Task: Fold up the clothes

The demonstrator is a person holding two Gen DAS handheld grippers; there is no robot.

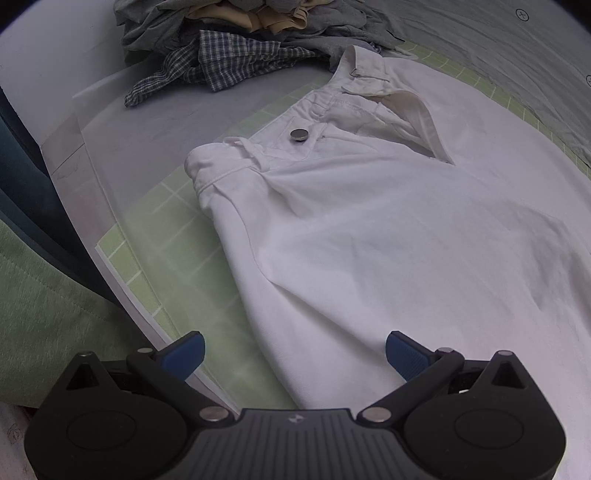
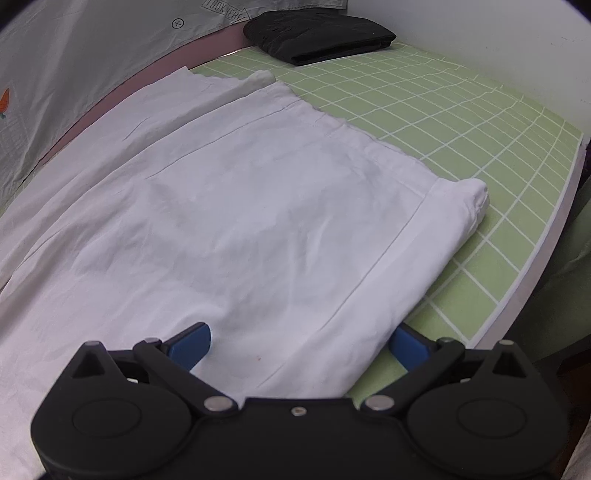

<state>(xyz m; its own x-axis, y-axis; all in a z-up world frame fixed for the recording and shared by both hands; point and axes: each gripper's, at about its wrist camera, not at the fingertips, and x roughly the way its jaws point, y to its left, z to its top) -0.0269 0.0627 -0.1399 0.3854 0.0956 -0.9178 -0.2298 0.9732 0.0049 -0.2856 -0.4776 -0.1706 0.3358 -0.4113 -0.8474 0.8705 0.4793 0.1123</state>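
Both grippers, left (image 1: 293,354) and right (image 2: 301,345), stand wide open over white trousers (image 1: 369,229) on a green mat (image 2: 424,110); black cloth (image 2: 319,35) at 12 o'clock.

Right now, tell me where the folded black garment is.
In the right wrist view, the folded black garment lies at the far top centre, on the far corner of the green grid mat, beyond the white trousers.
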